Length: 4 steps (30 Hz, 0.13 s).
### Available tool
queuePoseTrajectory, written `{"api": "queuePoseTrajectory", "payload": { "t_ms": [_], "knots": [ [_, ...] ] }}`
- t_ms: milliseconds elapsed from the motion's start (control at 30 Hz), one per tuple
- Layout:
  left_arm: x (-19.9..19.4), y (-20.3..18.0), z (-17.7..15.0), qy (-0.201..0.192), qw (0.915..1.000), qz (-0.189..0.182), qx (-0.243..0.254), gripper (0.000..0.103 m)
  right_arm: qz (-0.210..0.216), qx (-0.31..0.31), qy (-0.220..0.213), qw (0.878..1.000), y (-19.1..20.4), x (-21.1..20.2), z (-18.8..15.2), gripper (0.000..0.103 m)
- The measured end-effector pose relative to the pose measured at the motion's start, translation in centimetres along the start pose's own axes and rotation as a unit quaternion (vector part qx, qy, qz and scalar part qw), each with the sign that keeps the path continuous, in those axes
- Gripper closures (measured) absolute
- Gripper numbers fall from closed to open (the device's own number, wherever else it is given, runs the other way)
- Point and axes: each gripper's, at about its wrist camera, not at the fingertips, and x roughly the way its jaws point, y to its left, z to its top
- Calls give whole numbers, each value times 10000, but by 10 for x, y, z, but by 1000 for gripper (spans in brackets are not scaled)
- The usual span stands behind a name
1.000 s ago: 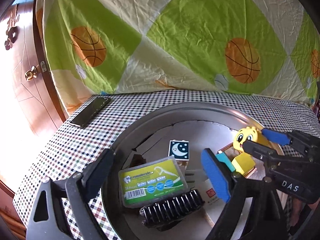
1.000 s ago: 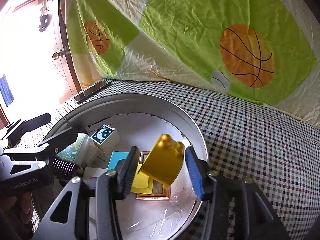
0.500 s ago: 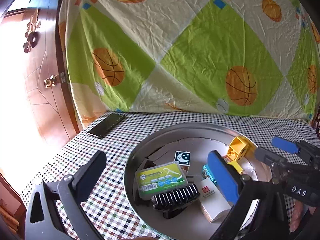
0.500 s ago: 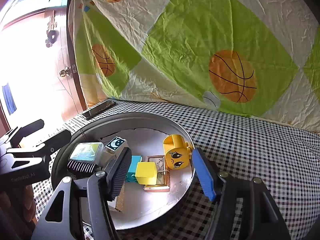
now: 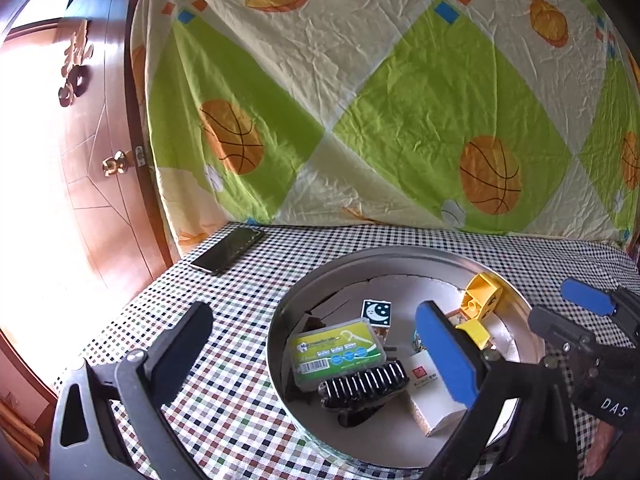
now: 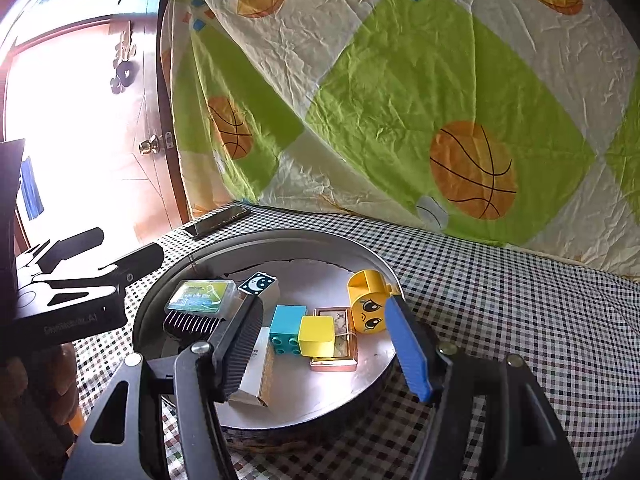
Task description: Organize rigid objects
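1. Checked cloth covers the counter (image 6: 500,300); a green-and-cream sheet with basketball prints (image 6: 400,100) hangs behind, wooden door (image 5: 92,168) at left.
2. Round metal tray (image 6: 280,240) sits on the counter; a dark phone (image 5: 227,250) lies beyond it near the sheet.
3. Tray contents: clear floss-pick box (image 6: 200,294) resting on a black ribbed part (image 6: 190,322), moon-print cube (image 6: 259,283), teal stud brick (image 6: 286,330) touching a yellow cube (image 6: 317,336), small framed picture (image 6: 336,354) under them, white carton (image 5: 430,394) at the near side.
4. Yellow face block (image 6: 368,306) lies on its side against the tray's right wall (face toward the right wrist camera).
5. Left gripper (image 5: 316,356): jaws fully spread, having just widened, nothing between the pads, held over the tray's left rim.
6. Right gripper (image 6: 324,354): jaws about half apart, just opened a bit further, gripping nothing; teal brick and yellow cube show in the gap, below the pads.
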Motion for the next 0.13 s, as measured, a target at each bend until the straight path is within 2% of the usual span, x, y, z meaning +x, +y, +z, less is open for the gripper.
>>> {"api": "queuePoseTrajectory", "payload": {
  "t_ms": [133],
  "knots": [
    [-3, -1, -1, -38, 10000, 45, 20, 0, -11, 16, -13, 10000, -3, -3, -3, 37]
  ]
}}
